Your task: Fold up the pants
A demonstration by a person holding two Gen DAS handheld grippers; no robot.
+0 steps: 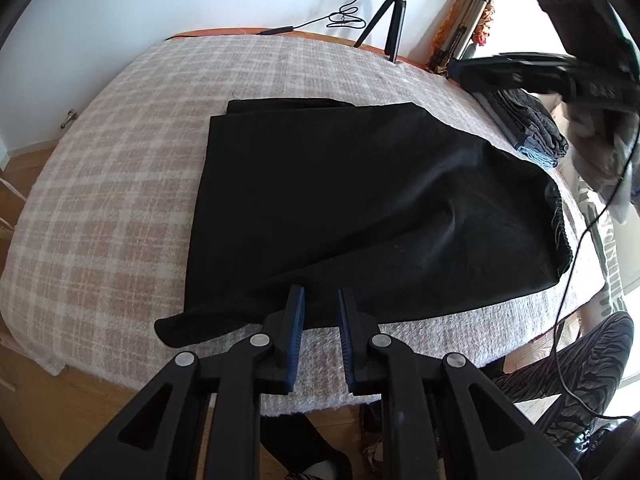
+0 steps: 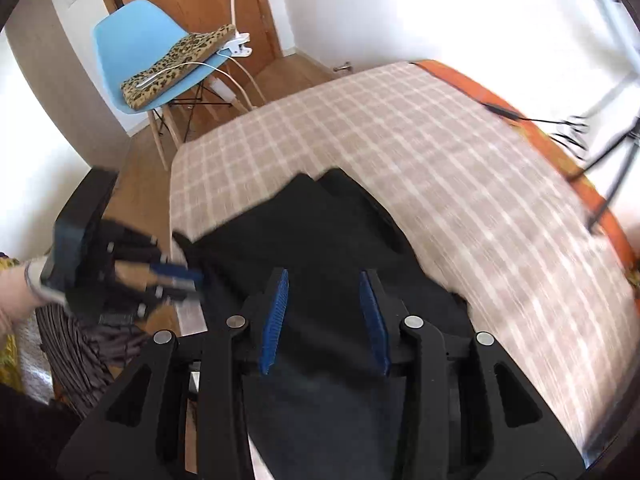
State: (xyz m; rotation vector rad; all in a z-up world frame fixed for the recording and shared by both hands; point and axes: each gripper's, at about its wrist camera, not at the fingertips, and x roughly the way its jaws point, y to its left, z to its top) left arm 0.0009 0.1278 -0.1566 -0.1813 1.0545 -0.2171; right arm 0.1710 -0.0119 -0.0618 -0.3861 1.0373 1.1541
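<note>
On the plaid bed (image 1: pixel 120 184), the black pants (image 1: pixel 340 200) lay folded lengthwise. Both claws, left (image 1: pixel 320 300) and right (image 2: pixel 324 288), hung parted and empty above them; the next fold probably needed matched edges and smoothed fabric.

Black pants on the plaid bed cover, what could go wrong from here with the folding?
The black pants lie skewed, one corner trailing toward the plaid cover's near edge, so the next fold may come out crooked. The cable hanging beside the waistband could snag the right gripper.
</note>
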